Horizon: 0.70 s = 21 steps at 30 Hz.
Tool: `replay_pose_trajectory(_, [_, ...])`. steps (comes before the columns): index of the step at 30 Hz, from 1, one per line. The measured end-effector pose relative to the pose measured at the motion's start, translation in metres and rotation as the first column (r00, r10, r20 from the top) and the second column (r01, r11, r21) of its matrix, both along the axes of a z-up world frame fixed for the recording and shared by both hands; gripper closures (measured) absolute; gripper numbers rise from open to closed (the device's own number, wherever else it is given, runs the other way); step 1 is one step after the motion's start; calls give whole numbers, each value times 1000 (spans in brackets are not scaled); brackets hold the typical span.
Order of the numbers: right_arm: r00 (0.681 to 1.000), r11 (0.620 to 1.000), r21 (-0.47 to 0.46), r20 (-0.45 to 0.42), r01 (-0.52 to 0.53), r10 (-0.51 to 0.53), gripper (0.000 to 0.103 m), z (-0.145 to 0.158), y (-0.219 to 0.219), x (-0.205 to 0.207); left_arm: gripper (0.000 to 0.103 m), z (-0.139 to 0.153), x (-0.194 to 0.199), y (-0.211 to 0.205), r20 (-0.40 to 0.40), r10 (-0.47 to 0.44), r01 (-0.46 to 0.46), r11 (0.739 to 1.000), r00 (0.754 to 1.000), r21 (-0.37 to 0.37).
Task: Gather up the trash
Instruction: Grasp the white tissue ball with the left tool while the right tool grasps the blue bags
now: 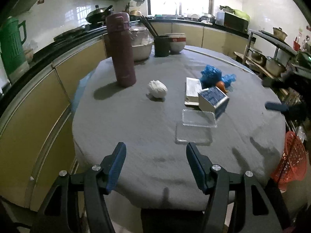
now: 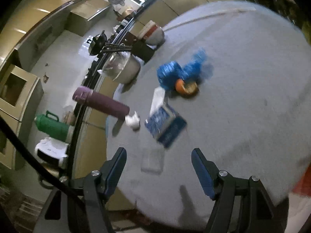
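Left gripper (image 1: 155, 167), right gripper (image 2: 158, 168): jaws apart, empty. Trash left of blue-and-white carton (image 1: 212, 100): crumpled tissue (image 1: 157, 89); behind it, blue bag (image 1: 211, 74) (orange peel (image 1: 221, 86) beside).

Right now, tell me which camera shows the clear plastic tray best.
The left wrist view: the clear plastic tray lies sharp, its rim visible, near the blue-and-white carton. The right wrist view shows it only as a faint blurred patch.

From your left wrist view, the flask (image 1: 121, 50) stands on the counter (image 1: 136, 120) at eleven o'clock, the crumpled tissue (image 1: 157, 89) just right of it. At one o'clock the carton (image 1: 213, 99) lies beside the flat box (image 1: 193, 91), the bag (image 1: 211, 75) behind them, the clear tray (image 1: 196, 126) in front.
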State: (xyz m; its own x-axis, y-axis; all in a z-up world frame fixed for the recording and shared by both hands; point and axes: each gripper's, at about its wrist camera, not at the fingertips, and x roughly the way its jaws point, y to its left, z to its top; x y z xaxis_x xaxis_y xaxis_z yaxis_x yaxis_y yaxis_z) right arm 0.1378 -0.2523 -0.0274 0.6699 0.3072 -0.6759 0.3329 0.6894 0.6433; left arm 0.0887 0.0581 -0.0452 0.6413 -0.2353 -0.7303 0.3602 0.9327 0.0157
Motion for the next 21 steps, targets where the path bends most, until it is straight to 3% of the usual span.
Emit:
replay_pose_trajectory(5, [1000, 988, -152, 7, -10, 11, 30, 14, -11, 49, 34, -4, 24, 21, -26, 35, -36, 999, 999, -16])
replay_pose_trajectory(7, [998, 981, -189, 24, -49, 55, 30, 20, -11, 71, 34, -5, 34, 31, -50, 61, -63, 998, 997, -28])
replay_pose_trajectory(9, [991, 950, -286, -12, -128, 130, 30, 24, -6, 105, 34, -5, 41, 42, -57, 90, -92, 995, 994, -45])
replay_pose_trajectory(12, [986, 944, -289, -88, -160, 140, 30, 13, -11, 144, 34, -3, 49, 56, -67, 136, -141, 987, 988, -72])
replay_pose_trajectory(15, [984, 963, -249, -171, -100, 59, 33, -12, -24, 180, 34, -2, 53, 67, -98, 168, -179, 978, 981, -107])
replay_pose_trajectory(17, [976, 969, -241, -219, -52, -2, 44, -28, -31, 192, 34, -1, 54, 73, -125, 177, -193, 972, 976, -132])
replay_pose_trajectory(20, [958, 975, -212, -287, -68, 4, 57, -48, -31, 199, 34, 4, 56, 79, -123, 187, -203, 971, 975, -129])
replay_pose_trajectory(21, [963, 975, -216, -268, -55, -5, 59, -47, -31, 197, 34, 5, 58, 78, -120, 187, -202, 972, 975, -124])
